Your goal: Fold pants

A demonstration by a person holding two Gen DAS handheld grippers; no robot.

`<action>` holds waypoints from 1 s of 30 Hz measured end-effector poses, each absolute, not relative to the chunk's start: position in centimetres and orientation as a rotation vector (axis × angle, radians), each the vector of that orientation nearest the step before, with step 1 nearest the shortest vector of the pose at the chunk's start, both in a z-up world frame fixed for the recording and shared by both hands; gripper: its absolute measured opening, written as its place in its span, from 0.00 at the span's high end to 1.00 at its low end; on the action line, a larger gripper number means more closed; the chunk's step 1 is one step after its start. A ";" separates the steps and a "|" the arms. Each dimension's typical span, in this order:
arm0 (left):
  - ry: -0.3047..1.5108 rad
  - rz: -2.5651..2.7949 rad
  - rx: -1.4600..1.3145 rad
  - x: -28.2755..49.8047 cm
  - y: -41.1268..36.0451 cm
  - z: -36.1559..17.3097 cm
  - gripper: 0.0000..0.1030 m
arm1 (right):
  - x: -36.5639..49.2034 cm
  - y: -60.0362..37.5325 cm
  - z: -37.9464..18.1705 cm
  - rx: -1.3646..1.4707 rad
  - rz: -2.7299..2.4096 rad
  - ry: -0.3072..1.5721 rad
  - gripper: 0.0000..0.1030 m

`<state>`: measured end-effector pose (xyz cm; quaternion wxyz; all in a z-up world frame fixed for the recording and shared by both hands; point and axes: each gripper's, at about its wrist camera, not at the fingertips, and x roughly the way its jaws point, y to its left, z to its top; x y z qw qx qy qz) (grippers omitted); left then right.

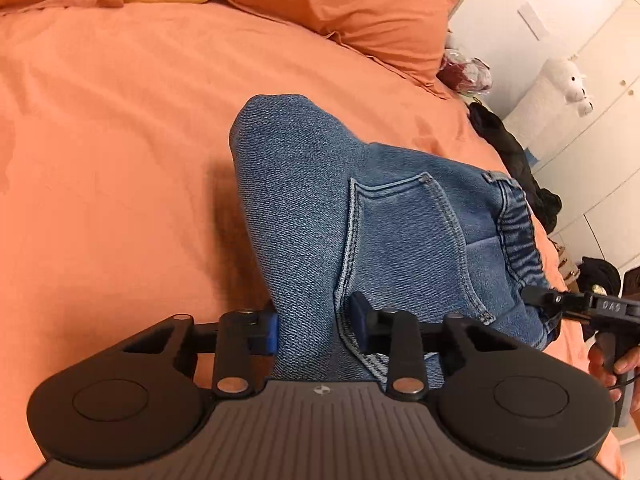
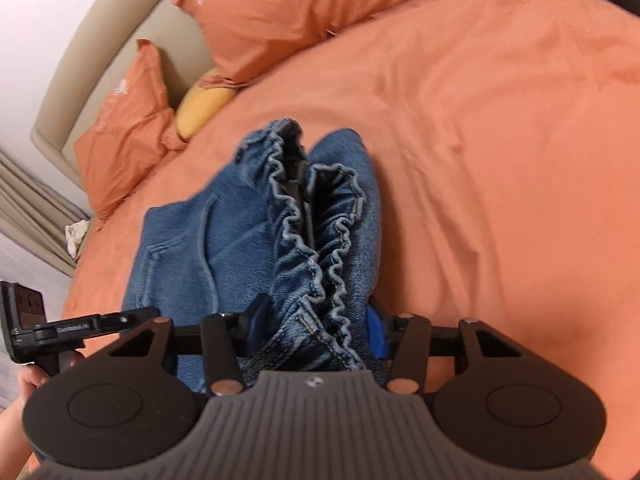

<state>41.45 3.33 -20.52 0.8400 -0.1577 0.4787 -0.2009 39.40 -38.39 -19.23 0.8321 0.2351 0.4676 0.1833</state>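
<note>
Blue denim pants (image 1: 304, 208) lie folded on an orange bedspread (image 1: 112, 140), back pocket (image 1: 404, 232) up. My left gripper (image 1: 316, 326) is shut on the fold of the seat, its blue pads pressing the cloth from both sides. In the right wrist view the ruffled elastic waistband (image 2: 320, 240) is bunched between the blue pads of my right gripper (image 2: 316, 328), which is shut on it. Each view shows the other gripper at its edge: the right gripper (image 1: 560, 300) at the waistband, the left gripper (image 2: 132, 316) low on the left, each in a hand.
Orange pillows (image 2: 288, 12) and a yellow cushion (image 2: 204, 106) lie against a beige headboard (image 2: 100, 44). Dark clothes (image 1: 516, 160) hang over the bed's right edge, by white cupboards and a white plush toy (image 1: 576, 84).
</note>
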 end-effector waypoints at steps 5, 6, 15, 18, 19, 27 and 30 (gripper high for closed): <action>1.026 -0.409 -0.312 39.6 6.1 -18.4 0.67 | 37.4 -34.2 -16.4 0.445 0.457 1.019 0.57; 1.028 -0.404 -0.311 39.1 7.0 -18.0 0.67 | 36.9 -33.3 -16.0 0.449 0.468 1.019 0.57; 1.010 -0.328 -0.239 34.5 17.2 -12.3 0.67 | 32.7 -22.4 -12.7 0.491 0.586 1.000 0.57; 1.015 -0.293 -0.203 33.2 21.2 -10.8 0.67 | 30.9 -17.8 -12.2 0.506 0.623 0.990 0.57; 1.015 -0.280 -0.188 32.7 22.5 -10.3 0.67 | 30.4 -16.2 -12.3 0.517 0.635 0.990 0.57; 1.042 -0.202 -0.124 29.9 30.9 -10.3 0.67 | 27.3 -5.4 -14.7 0.555 0.708 1.026 0.57; 1.056 -0.193 -0.151 29.1 33.6 -11.9 0.67 | 26.3 -2.8 -15.7 0.541 0.713 1.052 0.57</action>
